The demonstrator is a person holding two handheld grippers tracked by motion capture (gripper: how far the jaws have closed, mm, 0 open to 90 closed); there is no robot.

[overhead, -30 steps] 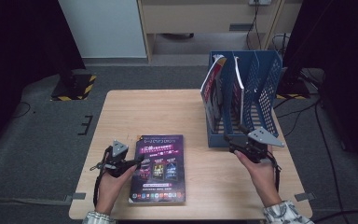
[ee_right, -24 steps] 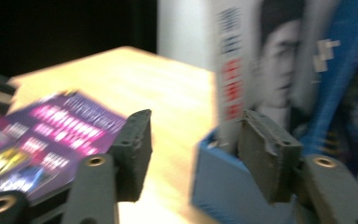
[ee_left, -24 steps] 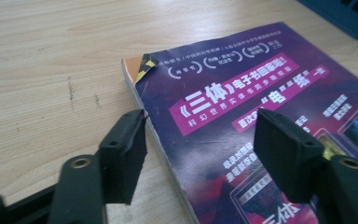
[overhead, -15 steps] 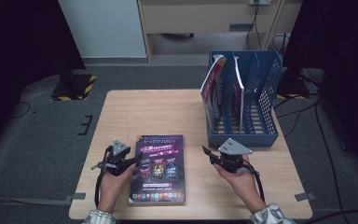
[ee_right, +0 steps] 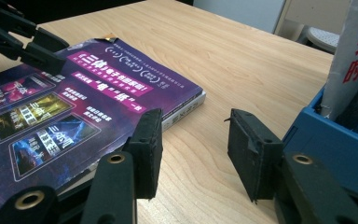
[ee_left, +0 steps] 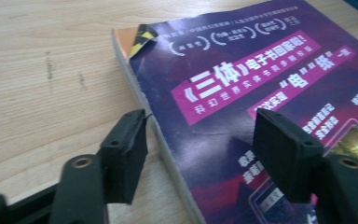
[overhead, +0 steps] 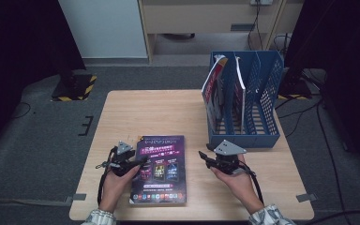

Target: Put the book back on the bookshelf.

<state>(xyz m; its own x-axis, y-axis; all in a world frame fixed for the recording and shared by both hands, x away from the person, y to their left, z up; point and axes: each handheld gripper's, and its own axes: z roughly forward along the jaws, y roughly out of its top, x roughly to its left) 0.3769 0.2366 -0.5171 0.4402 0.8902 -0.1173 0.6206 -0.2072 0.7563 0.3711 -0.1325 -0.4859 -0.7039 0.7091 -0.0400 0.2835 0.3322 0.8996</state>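
A purple book (overhead: 164, 187) lies flat at the front of the wooden table (overhead: 168, 112). My left gripper (overhead: 140, 161) is at its left edge. In the left gripper view the jaws (ee_left: 205, 144) straddle that edge of the book (ee_left: 242, 70), one over the wood and one over the cover. They are open, have just been opening, and neither pad presses. My right gripper (overhead: 202, 156) points left, a little right of the book. Its open jaws (ee_right: 196, 144) have also just been opening, with bare wood between them beside the book (ee_right: 98, 88).
A blue file rack (overhead: 243, 138) stands at the back right of the table, holding a red-and-white magazine (overhead: 214, 89) and another upright one. In the right gripper view the rack (ee_right: 335, 149) is close on the right. Dark floor with cables surrounds the table.
My right gripper has moved left and down, from in front of the rack to beside the book's right edge. The left hand has stayed at the book's left edge.
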